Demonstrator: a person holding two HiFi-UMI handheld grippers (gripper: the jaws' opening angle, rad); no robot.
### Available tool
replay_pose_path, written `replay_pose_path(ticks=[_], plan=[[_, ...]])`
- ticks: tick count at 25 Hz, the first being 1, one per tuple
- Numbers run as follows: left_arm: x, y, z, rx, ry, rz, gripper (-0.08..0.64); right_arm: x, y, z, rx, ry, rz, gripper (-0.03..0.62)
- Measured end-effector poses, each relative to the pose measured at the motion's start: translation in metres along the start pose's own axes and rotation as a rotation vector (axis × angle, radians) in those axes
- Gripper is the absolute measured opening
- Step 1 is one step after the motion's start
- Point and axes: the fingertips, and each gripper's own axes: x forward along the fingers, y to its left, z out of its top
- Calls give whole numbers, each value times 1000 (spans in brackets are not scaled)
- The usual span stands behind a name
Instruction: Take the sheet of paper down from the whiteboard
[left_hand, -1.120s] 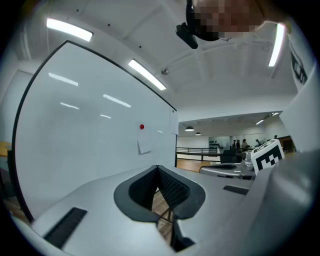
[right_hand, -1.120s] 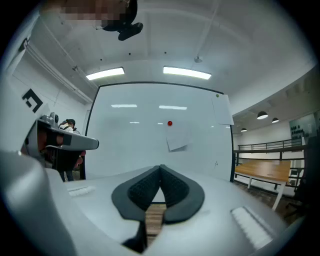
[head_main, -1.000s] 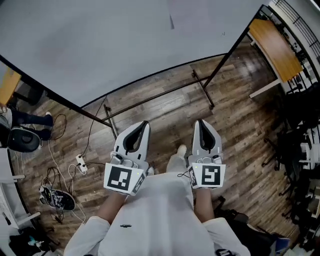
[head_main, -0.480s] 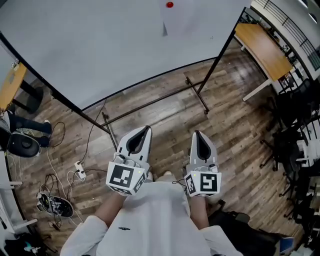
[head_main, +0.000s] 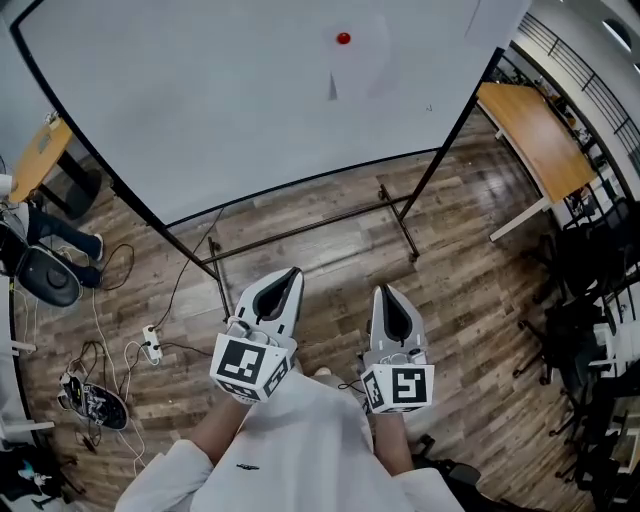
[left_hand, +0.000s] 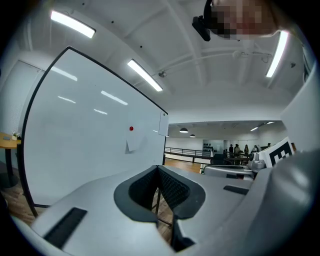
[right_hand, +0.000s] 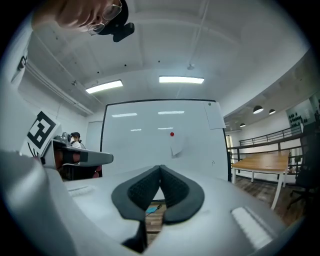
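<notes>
A white sheet of paper (head_main: 358, 62) hangs on the whiteboard (head_main: 200, 100) under a red magnet (head_main: 343, 38); its lower corner curls off the board. The paper (right_hand: 176, 147) and magnet (right_hand: 172, 134) show straight ahead in the right gripper view. In the left gripper view the paper (left_hand: 133, 145) is ahead and to the left. My left gripper (head_main: 289, 273) and right gripper (head_main: 385, 291) are held level side by side over the wooden floor, well short of the board. Both are shut with nothing between their jaws, the left gripper (left_hand: 159, 168) and right gripper (right_hand: 160, 167) alike.
The whiteboard stand's black legs and crossbar (head_main: 400, 215) stand on the floor ahead. A second white sheet (head_main: 498, 16) sits at the board's top right corner. A wooden table (head_main: 535, 135) is at the right. Cables and a power strip (head_main: 150, 342) lie at the left.
The whiteboard has slid down into the head view, so the red magnet and the sheet now show. Both grippers stay shut and have shifted slightly closer together.
</notes>
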Motion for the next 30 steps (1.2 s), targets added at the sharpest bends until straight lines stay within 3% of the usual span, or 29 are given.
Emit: replay_pose_path(ticks=[6,12,21,30], plan=[[14,-6,1,14,5,32,6,3,-23,-9,20,11,14,11],[44,14,5,15,-2,42,6,39,-36,-15,14,14,22,11],[131,69,21,12,-9,5,6,129,-66,-12,-2,15,-16,11],[211,136,52,33,-7,-84,6,230,-87,13,-11,-33,-121,11]])
